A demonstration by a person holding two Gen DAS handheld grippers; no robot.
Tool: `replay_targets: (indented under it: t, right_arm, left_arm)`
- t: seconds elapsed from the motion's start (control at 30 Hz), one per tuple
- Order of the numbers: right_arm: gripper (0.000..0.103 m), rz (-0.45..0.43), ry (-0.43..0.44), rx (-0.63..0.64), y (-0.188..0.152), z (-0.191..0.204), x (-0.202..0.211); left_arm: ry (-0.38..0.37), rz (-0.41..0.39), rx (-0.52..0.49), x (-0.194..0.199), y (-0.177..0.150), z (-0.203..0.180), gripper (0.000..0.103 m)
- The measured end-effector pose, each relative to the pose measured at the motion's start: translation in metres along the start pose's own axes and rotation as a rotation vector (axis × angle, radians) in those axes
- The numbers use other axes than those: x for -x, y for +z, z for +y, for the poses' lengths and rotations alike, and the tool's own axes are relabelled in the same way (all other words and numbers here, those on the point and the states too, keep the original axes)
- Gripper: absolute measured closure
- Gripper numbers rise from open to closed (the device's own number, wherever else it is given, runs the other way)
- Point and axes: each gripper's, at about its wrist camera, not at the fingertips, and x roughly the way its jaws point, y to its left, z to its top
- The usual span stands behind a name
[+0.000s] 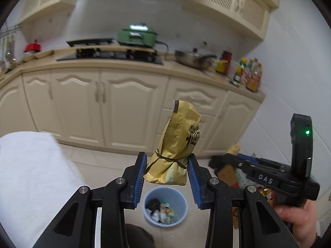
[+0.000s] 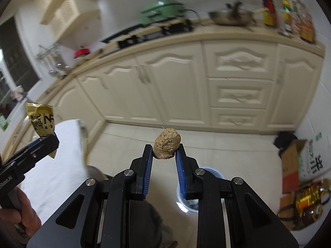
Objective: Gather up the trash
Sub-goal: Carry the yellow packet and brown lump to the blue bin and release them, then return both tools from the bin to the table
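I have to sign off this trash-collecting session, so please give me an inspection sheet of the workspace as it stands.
Surface: pale tiled floor; white cloth-covered surface to one side.
Job's things: crumpled gold foil wrapper; brown fibrous lump; light blue round bin on the floor below, already holding scraps.
Clutter: cardboard box, printed white sack and bagged yellow bottle by the wall.
Grippers: left gripper shut on the wrapper; right gripper shut on the lump.
Cables: black cord from the green cooker.
Surroundings: cream kitchen cabinets, black hob, steel wok, bottles.
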Motion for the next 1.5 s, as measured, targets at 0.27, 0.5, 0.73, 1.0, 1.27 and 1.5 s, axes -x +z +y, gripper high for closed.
replay_targets:
  t: [0.27, 0.5, 0.73, 1.0, 1.27, 1.5]
  right_arm:
    - [0.08, 0.124, -0.061, -0.099, -0.022, -0.058, -0.065]
    - [0.079, 0.218, -0.065, -0.169, -0.037, -0.093, -0.119]
    - [0.026, 0.261, -0.095, -0.242, -0.049, -0.115, -0.145]
    - [0.0, 0.236, -0.121, -0.296, -0.054, -0.12, -0.137]
    - [0.0, 0.26, -0.153, -0.236, -0.045, -0.086, -0.13]
    - [0.0, 0.178, -0.115, -0.136, -0.026, -0.021, -0.091]
  left_arm:
    - [-0.039, 0.2, -0.006, -0.112, 0.02, -0.032, 0.068]
    - [-0.048, 0.386, 0.036, -0.211, 0.032, -0.037, 0.066]
    - [0.02, 0.442, 0.048, -0.282, 0.067, -0.034, 0.01]
    - [0.116, 0.374, 0.062, -0.225, 0.056, -0.03, 0.001]
    - [0.154, 0.278, 0.067, -0.117, 0.038, -0.027, 0.001]
    - [0.172, 0.164, 0.066, -0.018, 0.028, -0.019, 0.001]
